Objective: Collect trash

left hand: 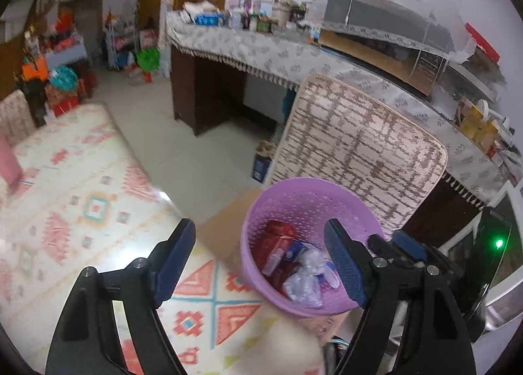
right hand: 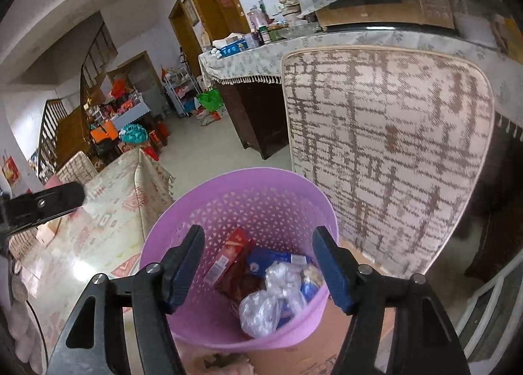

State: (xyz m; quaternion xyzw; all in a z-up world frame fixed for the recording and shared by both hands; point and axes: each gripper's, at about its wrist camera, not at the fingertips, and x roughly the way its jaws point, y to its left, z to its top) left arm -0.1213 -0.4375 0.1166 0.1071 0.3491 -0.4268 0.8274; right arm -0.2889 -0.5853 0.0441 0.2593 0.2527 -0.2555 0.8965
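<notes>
1. The basket (right hand: 242, 205) stands on a cardboard sheet (left hand: 228, 228) just beside the table (left hand: 81, 178).
2. In the basket lie a carton (right hand: 228, 254), a blue packet (right hand: 271, 259) and crumpled plastic bags (right hand: 271, 296).
3. A chair back (right hand: 385, 152) rises directly behind the basket.
4. Behind the chair runs a long counter (left hand: 248, 48) carrying bottles (left hand: 248, 8).

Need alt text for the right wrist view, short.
Open right tongs hang empty over a purple perforated wastebasket holding a red carton, blue packaging and crumpled clear plastic bags. A patterned cushion stands behind the basket.
</notes>
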